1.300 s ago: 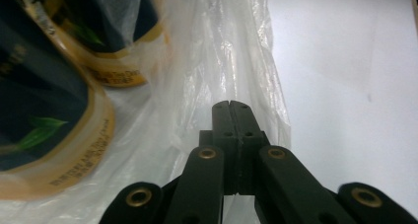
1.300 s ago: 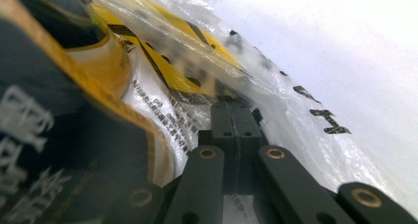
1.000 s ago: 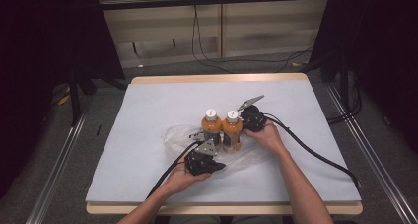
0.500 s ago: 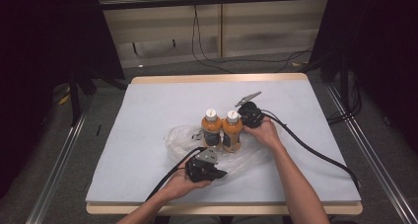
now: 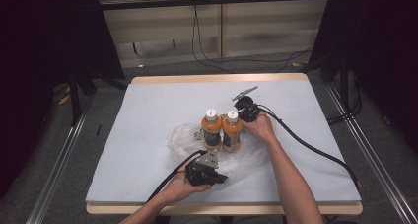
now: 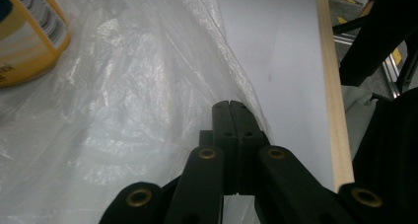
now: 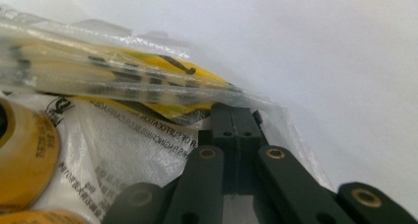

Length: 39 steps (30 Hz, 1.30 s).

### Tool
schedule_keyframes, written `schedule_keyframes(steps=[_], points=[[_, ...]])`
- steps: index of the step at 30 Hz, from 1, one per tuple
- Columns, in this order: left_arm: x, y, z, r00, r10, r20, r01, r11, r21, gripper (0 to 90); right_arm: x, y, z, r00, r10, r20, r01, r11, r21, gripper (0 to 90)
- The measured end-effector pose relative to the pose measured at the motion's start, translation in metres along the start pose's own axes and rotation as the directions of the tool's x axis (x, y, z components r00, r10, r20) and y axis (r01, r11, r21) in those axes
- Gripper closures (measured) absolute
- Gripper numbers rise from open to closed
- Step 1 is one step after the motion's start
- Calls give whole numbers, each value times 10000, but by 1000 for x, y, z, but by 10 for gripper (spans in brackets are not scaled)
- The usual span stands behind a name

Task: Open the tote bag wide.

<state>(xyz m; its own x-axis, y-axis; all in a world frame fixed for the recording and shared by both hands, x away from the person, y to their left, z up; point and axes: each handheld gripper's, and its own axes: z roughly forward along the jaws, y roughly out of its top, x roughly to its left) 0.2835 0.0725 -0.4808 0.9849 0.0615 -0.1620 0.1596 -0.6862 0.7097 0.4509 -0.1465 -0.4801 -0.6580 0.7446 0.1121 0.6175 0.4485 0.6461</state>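
Observation:
Two orange bottles (image 5: pixel 212 131) (image 5: pixel 231 132) with white caps stand upright side by side on a crumpled clear plastic bag (image 5: pixel 182 137) in the middle of the white table. My left gripper (image 5: pixel 223 177) lies at the bag's near edge; in the left gripper view its jaws (image 6: pixel 230 106) are shut on a ridge of the film (image 6: pixel 123 110), with a bottle (image 6: pixel 24 31) at the upper left. My right gripper (image 5: pixel 241 113) sits just right of the bottles. It (image 7: pixel 235 108) is shut on the bag's printed rim (image 7: pixel 123 150), next to a bottle (image 7: pixel 24 155).
The table's wooden front edge (image 5: pixel 222 209) runs just below my left hand, and it also shows on the right in the left gripper view (image 6: pixel 337 135). Black cables (image 5: pixel 315 147) trail from both grippers across the table. Dark stands and cables (image 5: pixel 207 46) lie behind the table.
My right gripper has crept slightly up and to the left beside the bottles, still pinching the bag. The left hand has barely shifted. The bottles stand where they were.

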Motion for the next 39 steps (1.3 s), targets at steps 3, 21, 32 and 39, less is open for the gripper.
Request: schedule_keyframes(steps=[3, 21, 32, 39], points=[[-2, 0, 1, 9999, 57, 92, -56, 9999, -113, 900, -1, 2, 1, 9998, 177, 81, -177, 9998, 20, 900], [-8, 0, 2, 9991, 158, 401, -157, 9999, -33, 900, -5, 14, 13, 9945, 607, 852, -596, 9981, -149, 900], [-9, 2, 2, 9987, 201, 470, -210, 9996, 200, 900, -3, 21, 17, 9892, 362, 1419, -360, 9993, -43, 900], [-4, 5, -5, 9995, -9, 331, 12, 9999, -101, 900, -4, 24, 7, 9975, 563, 437, -543, 9975, -447, 900]])
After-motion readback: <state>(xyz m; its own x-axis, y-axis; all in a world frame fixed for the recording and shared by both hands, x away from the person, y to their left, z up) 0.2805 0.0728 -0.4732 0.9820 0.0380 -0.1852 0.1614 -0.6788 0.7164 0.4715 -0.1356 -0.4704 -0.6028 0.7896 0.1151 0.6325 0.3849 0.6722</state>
